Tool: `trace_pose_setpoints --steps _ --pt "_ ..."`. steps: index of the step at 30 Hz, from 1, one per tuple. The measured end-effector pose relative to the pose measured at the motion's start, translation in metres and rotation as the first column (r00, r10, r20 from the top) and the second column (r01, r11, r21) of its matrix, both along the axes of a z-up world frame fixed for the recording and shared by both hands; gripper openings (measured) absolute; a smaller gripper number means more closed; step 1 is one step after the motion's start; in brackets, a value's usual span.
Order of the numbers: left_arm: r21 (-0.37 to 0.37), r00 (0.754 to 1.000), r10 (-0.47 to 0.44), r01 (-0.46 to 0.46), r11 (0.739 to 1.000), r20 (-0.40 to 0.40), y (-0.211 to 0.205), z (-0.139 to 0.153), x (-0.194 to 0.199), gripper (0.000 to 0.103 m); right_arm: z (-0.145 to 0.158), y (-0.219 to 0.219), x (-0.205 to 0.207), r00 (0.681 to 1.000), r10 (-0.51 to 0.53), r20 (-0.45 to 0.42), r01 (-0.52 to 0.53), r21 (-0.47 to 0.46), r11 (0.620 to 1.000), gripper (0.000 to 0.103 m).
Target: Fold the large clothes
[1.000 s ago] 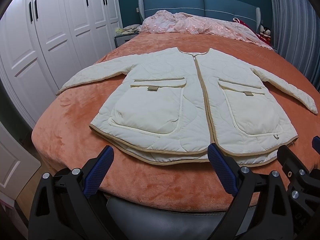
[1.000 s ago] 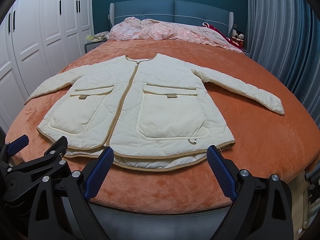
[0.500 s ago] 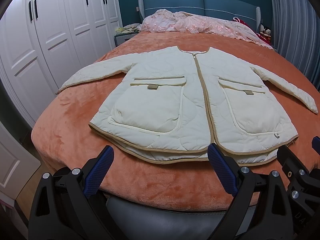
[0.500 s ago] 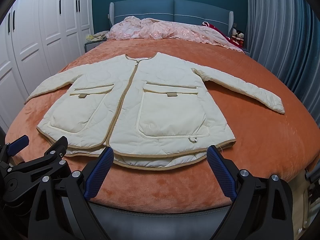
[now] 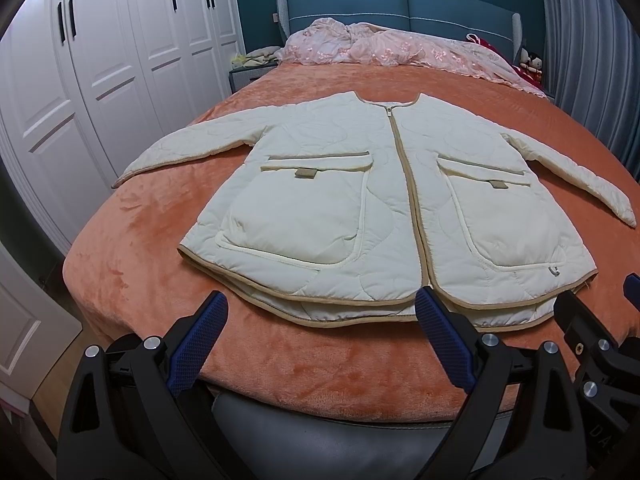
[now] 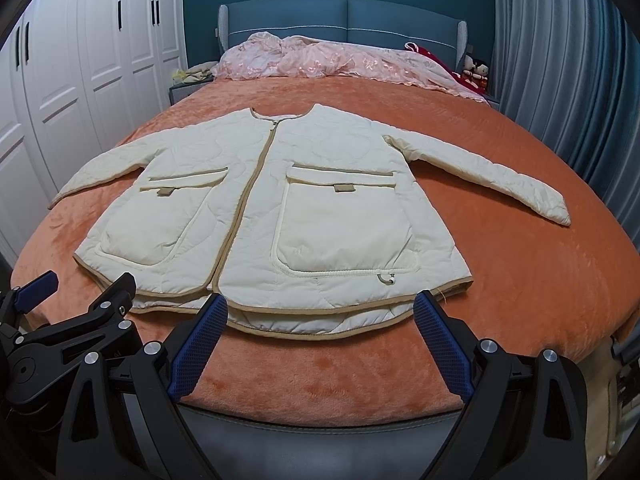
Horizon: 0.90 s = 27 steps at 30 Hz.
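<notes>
A cream quilted jacket (image 5: 384,208) with tan trim lies flat, front up and zipped, on the orange bedspread (image 5: 132,264); both sleeves spread outward. It also shows in the right wrist view (image 6: 280,216). My left gripper (image 5: 320,308) is open and empty, hovering just short of the hem at the foot of the bed. My right gripper (image 6: 320,308) is open and empty, also just short of the hem. Each gripper shows at the edge of the other's view: the right one in the left wrist view (image 5: 592,332), the left one in the right wrist view (image 6: 76,300).
A pink quilt (image 5: 392,46) is bunched at the blue headboard (image 5: 400,0). White wardrobes (image 5: 100,60) stand to the left, grey curtains (image 6: 560,60) to the right. A nightstand (image 5: 250,74) sits by the bed. The bed's grey foot edge (image 5: 320,432) is below the grippers.
Both grippers have edged slightly forward and up towards the jacket's hem. The jacket has not moved.
</notes>
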<state>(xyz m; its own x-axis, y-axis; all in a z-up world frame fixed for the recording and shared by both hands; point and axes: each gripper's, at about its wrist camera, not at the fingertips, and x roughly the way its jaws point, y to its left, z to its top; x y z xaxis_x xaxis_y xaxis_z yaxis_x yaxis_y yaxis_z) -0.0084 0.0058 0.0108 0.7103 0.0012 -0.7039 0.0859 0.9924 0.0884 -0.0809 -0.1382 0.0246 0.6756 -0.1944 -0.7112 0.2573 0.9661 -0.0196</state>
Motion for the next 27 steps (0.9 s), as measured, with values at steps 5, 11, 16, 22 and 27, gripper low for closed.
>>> trace_pose_setpoints --steps 5,11,16,22,27 --pt "0.009 1.000 0.007 -0.007 1.000 -0.007 -0.001 -0.006 0.004 0.092 -0.008 -0.005 0.004 1.000 0.002 -0.013 -0.001 0.021 1.000 0.092" --pt "0.013 0.999 -0.009 0.010 1.000 -0.043 -0.005 -0.013 0.015 0.092 -0.015 -0.012 0.016 0.999 0.021 -0.036 -0.018 0.063 0.998 0.092" --pt "0.037 0.998 -0.031 0.033 0.999 -0.057 -0.016 -0.015 0.031 0.093 -0.020 -0.042 0.030 0.999 -0.026 -0.027 0.029 0.093 0.995 0.092" --pt "0.047 0.997 -0.027 0.031 0.998 -0.076 -0.030 -0.016 0.060 0.094 -0.026 -0.120 0.055 0.986 -0.167 -0.022 0.167 0.012 0.986 0.092" --pt "0.049 0.995 -0.010 0.015 0.999 -0.096 -0.043 -0.021 0.090 0.094 -0.030 -0.232 0.072 0.936 -0.351 -0.014 0.351 0.040 0.935 0.092"
